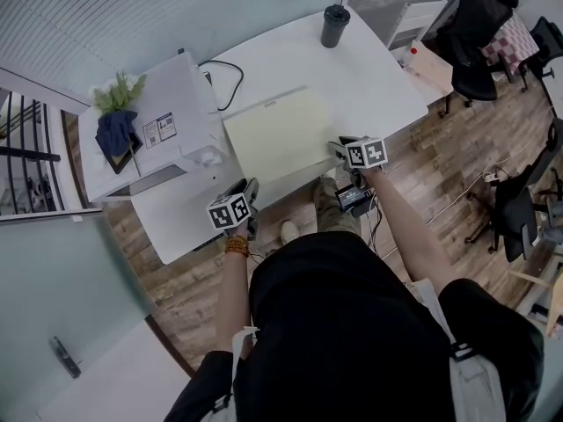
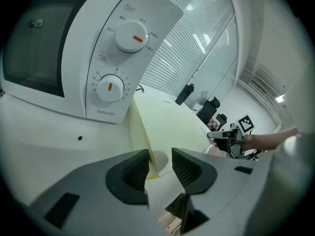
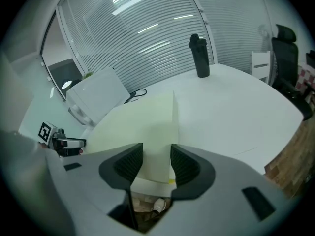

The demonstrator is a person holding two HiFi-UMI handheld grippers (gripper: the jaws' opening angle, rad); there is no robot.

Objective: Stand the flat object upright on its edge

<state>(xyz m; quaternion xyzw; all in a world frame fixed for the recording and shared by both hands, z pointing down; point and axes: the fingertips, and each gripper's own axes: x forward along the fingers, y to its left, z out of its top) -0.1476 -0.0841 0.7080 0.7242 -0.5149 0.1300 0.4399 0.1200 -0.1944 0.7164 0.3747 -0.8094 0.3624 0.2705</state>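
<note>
Head view shows microwave (image 1: pixel 167 126) beside pale board (image 1: pixel 277 134), black tumbler (image 1: pixel 334 26) beyond

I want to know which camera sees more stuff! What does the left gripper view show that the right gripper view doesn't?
Only the left gripper view shows the microwave's two dials, its dark door window and the right gripper. Only the right gripper view shows the left gripper. Both show the pale yellow board lying on the white table, with the black bottle standing farther back.
</note>
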